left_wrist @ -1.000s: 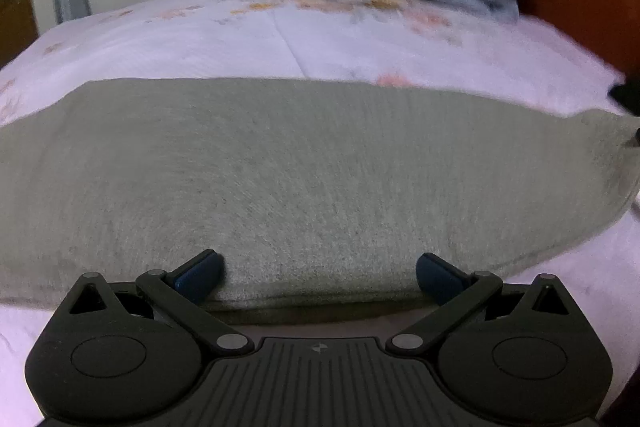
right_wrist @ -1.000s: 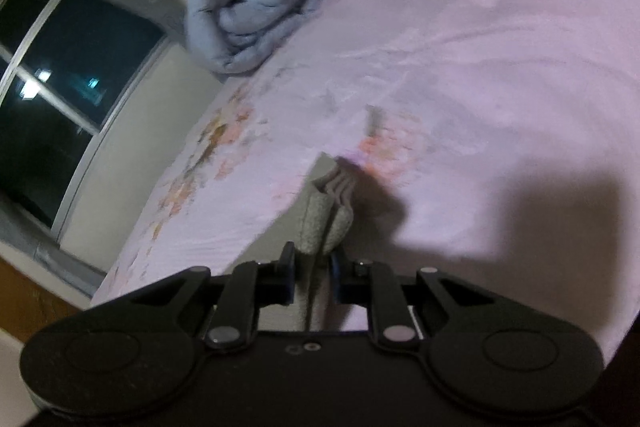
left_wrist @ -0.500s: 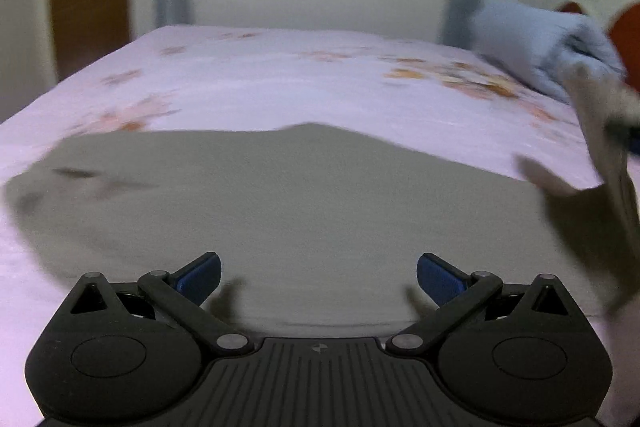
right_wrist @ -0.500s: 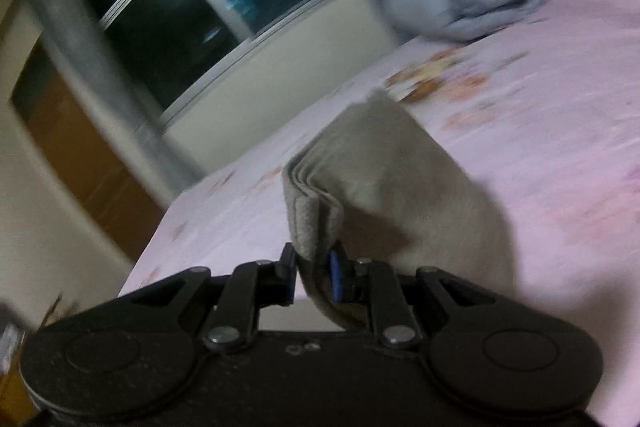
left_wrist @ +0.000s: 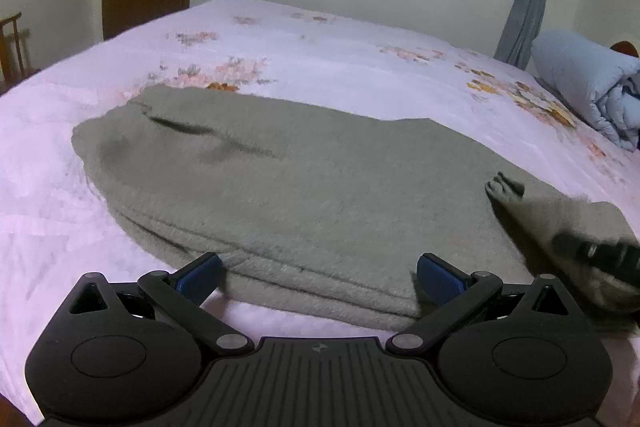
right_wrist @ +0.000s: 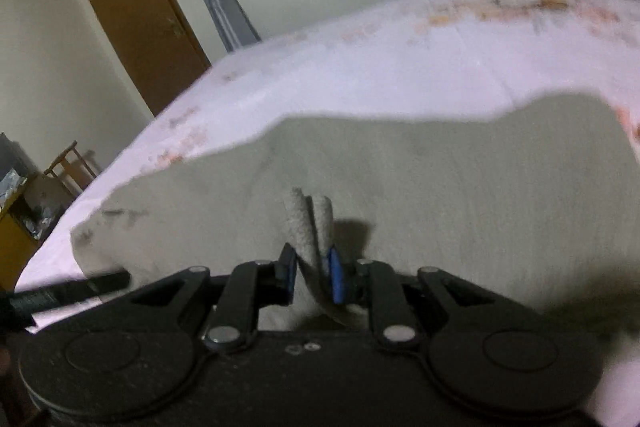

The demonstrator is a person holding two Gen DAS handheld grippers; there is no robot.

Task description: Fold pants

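Pants (left_wrist: 304,195) lie flat on the bed (left_wrist: 320,47), nearly under both grippers. Left gripper (left_wrist: 318,273) hovers at the near edge, jaws spread wide, holding nothing. Right gripper (right_wrist: 312,277) has its jaws pinching a bunched hem over the flat part. Risks, I judge: the thick layers could slip from that pinch, or drop askew, since nothing pins the fold line. Farther off, a rolled quilt (left_wrist: 588,83) sits well apart.
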